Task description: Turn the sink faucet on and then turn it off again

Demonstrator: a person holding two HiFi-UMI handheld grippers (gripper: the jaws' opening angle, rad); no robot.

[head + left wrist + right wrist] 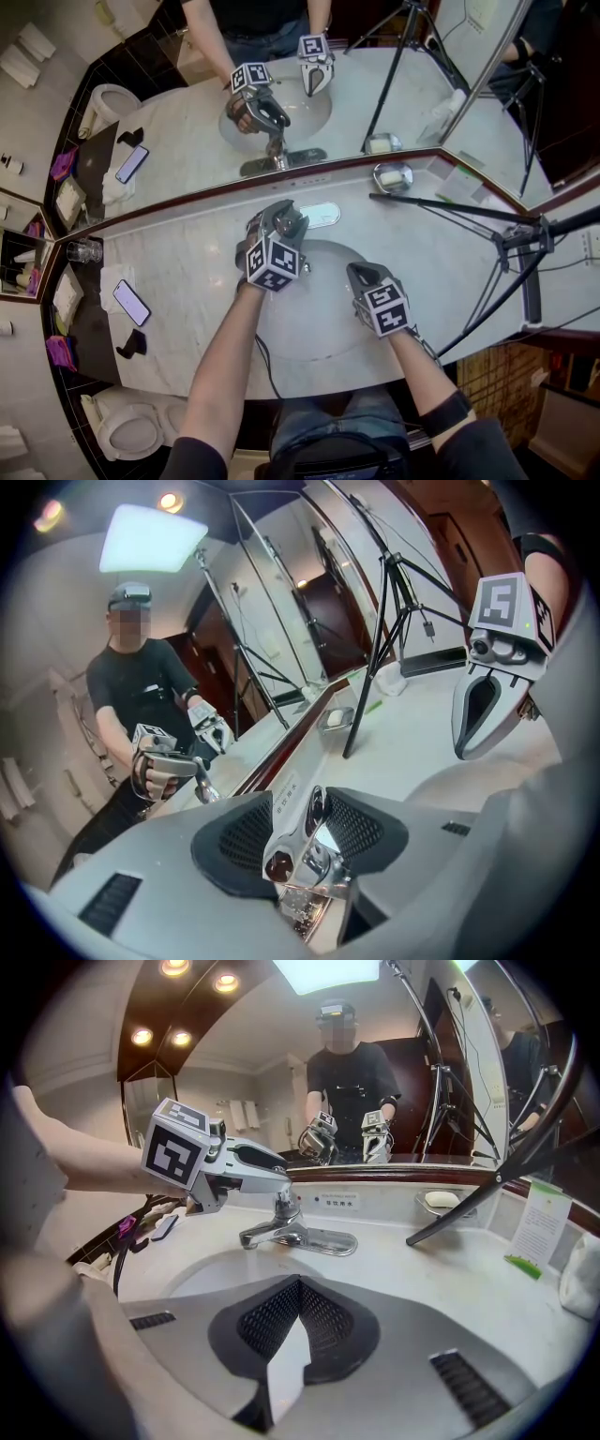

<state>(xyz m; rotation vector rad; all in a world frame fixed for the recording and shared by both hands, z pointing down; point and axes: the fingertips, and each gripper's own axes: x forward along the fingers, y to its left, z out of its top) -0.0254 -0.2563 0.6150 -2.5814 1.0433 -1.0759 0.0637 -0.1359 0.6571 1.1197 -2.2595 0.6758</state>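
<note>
- Nearest: right gripper point(298, 1286), fingers clenched tip to tip on nothing. Hangs over the sink point(323, 323), on the near side of the faucet point(298, 1234), a little to its right and well apart from it.
- Right at the faucet: left gripper point(307, 808), angled down onto its top. Fingers grasping the faucet handle point(317, 846), one pad against each side of the chrome lever, with no gap visible between pad and metal.
- Faucet itself: at the back rim of the sink, on the desk point(178, 272), just in front of the mirror point(169, 112). Spout point(253, 1237) pointing toward the near side.
- No water at the spout or in the bowl below the faucet, in the head view or the right gripper view. Reads as shut off for now.
- Judged progress: reach and grip on the handle done. Turning on not yet done, going by the dry bowl, and turning off likewise left. Early in the task, with both strokes of the lever ahead.
- Likely next: a lift or swing of the lever with the left fingers to start the flow, then the reverse stroke to stop it. Direction of lever travel not readable here.
- Off to the sides, untouched and no part of the job: soap dish point(392, 176) right of the faucet along the back ledge, tripod leg point(441, 206) lying across the desk farther right, and phone point(131, 302) well to the faucet's left.
</note>
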